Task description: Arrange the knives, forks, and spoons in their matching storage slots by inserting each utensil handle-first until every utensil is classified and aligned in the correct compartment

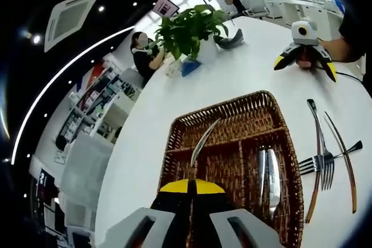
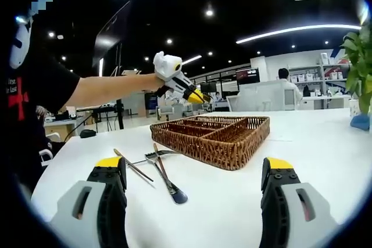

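Bright ceiling strips, fisheye warp, perhaps soft edges

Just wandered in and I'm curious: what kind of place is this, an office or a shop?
Most likely an open-plan office or showroom: people sit at a desk in the background, display shelves line one wall, and a ceiling air-conditioning unit and strip lights hang overhead.

L gripper (image 1: 192,189) jaws closed, R gripper (image 2: 195,172) jaws apart.

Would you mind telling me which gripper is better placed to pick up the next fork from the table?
Right. The right gripper is open, low over the table, with the forks just ahead. The left gripper is shut on a knife above the basket.
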Tool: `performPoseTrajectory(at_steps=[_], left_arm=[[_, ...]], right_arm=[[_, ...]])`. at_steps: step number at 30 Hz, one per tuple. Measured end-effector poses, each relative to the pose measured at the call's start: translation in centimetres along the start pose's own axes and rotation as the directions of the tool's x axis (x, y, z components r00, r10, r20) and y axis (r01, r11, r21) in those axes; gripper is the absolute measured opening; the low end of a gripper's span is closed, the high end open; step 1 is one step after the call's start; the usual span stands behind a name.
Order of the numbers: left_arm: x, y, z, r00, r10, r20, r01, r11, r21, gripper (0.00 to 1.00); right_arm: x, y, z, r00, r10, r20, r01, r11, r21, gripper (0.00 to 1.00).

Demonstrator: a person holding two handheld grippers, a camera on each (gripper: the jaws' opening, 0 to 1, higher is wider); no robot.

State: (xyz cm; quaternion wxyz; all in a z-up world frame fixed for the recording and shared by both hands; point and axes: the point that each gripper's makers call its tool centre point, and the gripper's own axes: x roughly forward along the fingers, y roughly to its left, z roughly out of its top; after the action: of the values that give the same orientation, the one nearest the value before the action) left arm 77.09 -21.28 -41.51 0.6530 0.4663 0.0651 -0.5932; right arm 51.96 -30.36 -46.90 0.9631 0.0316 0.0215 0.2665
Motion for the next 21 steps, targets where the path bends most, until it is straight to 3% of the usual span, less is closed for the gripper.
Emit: performPoseTrajectory(at_steps=[12,21], left_arm=[[2.1,4.3,-0.7,1.000,0.008,-0.023,-0.009,1.000,-0.022,0.00],[3.3,5.7,-1.0,0.999,0.009,-0.031,-0.009,1.000,-0.020,0.00]], right_arm=[[-0.2,-0.8,0.5,0.999,-0.032,0.030,0.032,0.999,0.011,1.00],[-0.2,-1.1,0.4,0.999,-0.045,0.027,0.045,0.999,0.021,1.00]])
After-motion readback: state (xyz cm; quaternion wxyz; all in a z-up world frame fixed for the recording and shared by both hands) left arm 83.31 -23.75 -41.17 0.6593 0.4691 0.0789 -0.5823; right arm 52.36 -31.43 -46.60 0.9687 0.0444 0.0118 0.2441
